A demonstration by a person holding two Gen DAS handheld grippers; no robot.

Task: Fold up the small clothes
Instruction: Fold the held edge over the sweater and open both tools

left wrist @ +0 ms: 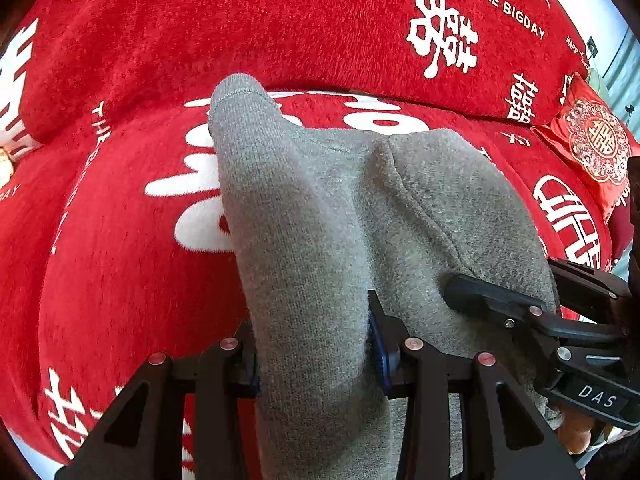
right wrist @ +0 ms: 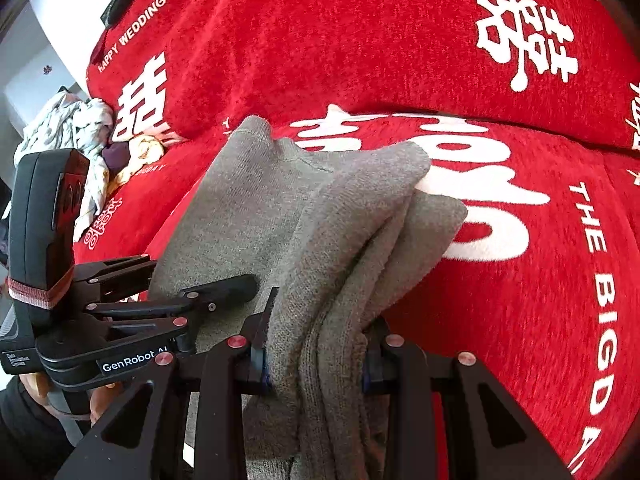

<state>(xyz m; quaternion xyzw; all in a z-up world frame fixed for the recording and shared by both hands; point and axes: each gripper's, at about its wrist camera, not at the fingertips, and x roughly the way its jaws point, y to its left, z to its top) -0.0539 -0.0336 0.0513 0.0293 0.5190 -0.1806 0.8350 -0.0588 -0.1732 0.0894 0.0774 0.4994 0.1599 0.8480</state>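
Left gripper (left wrist: pixel 316 344): jaws closed on a fold of the grey garment (left wrist: pixel 340 208), cloth filling the gap between both fingers. Right gripper (right wrist: pixel 316 352): jaws likewise clamped on a thick bunch of the same garment (right wrist: pixel 320 216), several layers stacked edge-on between the fingers. The two grippers sit close side by side; each appears in the other's wrist view, the right one (left wrist: pixel 520 312) at the garment's right edge, the left one (right wrist: pixel 180 300) at its left edge.

Garment: held along its near side, the far part resting on the red sofa cover (left wrist: pixel 120 272). One corner stands up in a point at the far left; the right portion lies doubled over.

Surroundings: the sofa cover carries white characters and lettering. An embroidered red cushion (left wrist: pixel 596 144) lies at far right. A heap of pale patterned clothes (right wrist: pixel 76 136) sits at the far left of the seat, well apart from the garment.
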